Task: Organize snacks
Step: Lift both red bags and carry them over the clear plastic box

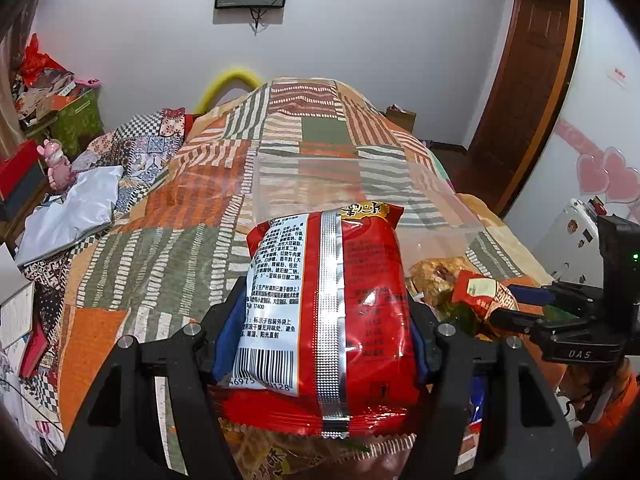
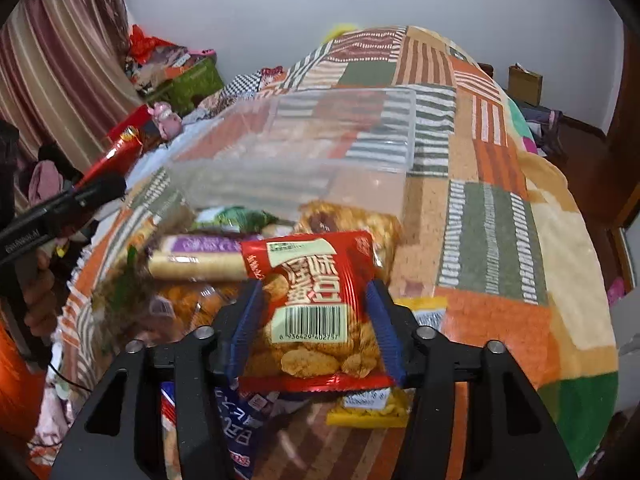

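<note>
My left gripper [image 1: 324, 312] is shut on a large red snack bag [image 1: 332, 300] with a silver seam and white label, held above the bed. My right gripper [image 2: 314, 312] is shut on a small red packet of fried beans [image 2: 316, 304]; it also shows in the left wrist view [image 1: 484, 292]. A clear plastic bin [image 2: 320, 152] stands on the patchwork bedspread just beyond both packets; it also shows in the left wrist view [image 1: 360, 184]. A heap of loose snack packets [image 2: 200, 264] lies under and left of the right gripper.
The patchwork bedspread [image 2: 492, 240] covers the bed. A yellow packet [image 2: 376, 408] and a blue-white packet [image 2: 236, 432] lie near the front edge. Boxes and a pink toy [image 1: 58, 164] crowd the left side. A wooden door [image 1: 528, 80] stands at right.
</note>
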{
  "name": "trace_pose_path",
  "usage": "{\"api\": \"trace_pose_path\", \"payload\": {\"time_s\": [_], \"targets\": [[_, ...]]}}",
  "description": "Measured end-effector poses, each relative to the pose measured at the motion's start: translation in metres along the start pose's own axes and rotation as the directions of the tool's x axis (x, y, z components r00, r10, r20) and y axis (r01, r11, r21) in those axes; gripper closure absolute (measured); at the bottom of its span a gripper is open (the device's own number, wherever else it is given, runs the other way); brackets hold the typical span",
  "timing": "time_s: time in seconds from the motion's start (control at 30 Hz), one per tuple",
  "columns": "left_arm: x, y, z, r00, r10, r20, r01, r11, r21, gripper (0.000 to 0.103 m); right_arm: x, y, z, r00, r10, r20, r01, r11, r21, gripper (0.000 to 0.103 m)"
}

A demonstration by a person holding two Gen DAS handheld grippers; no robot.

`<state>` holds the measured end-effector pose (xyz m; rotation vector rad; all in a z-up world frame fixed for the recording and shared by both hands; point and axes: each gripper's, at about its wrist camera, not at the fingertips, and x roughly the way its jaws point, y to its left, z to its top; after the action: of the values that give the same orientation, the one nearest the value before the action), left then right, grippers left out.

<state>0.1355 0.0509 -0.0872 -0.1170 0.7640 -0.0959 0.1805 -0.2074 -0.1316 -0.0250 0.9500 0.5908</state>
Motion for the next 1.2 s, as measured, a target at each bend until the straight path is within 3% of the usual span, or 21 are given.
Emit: {"api": "trace_pose_path", "payload": {"time_s": [0.07, 0.27, 0.4, 0.63, 0.77, 0.9, 1.2], "targets": [[0.001, -0.001, -0.002, 1.000, -0.003, -0.007, 0.003, 1.000, -0.001, 0.037, 0.000, 0.000, -0.003, 1.000, 0.001, -0.008, -0.001, 1.000, -0.001, 0.038], [0.002, -0.001, -0.006, 1.000, 0.007, -0.005, -0.007, 1.000, -0.001, 0.037, 0.012, 0.002, -0.003, 0.999, -0.016, -0.032, 0.015, 1.000, -0.025, 0.035], [0.002, 0.000, -0.007, 1.000, 0.012, -0.005, -0.012, 1.000, -0.007, 0.037, 0.014, 0.005, -0.002, 1.000, -0.016, -0.026, 0.014, 0.999, -0.040, 0.045], [-0.005, 0.002, 0.001, 0.999, 0.018, 0.031, -0.017, 1.000, -0.016, 0.037, -0.005, 0.014, 0.002, 1.000, -0.014, 0.027, 0.016, 0.998, -0.061, 0.048], [-0.009, -0.001, 0.013, 0.998, 0.024, 0.065, -0.023, 1.000, -0.012, 0.037, -0.021, 0.014, 0.019, 0.997, 0.022, 0.079, -0.018, 0.999, -0.047, 0.048], [-0.009, -0.005, 0.029, 0.995, 0.030, 0.095, -0.029, 1.000, -0.008, 0.037, -0.031, 0.018, 0.042, 0.990, 0.008, 0.143, 0.001, 0.998, -0.060, 0.048], [0.013, -0.012, 0.067, 0.993, 0.045, 0.107, -0.044, 0.999, -0.009, 0.037, -0.024, 0.010, 0.085, 0.978, -0.003, 0.209, 0.009, 1.000, -0.025, 0.048]]}}
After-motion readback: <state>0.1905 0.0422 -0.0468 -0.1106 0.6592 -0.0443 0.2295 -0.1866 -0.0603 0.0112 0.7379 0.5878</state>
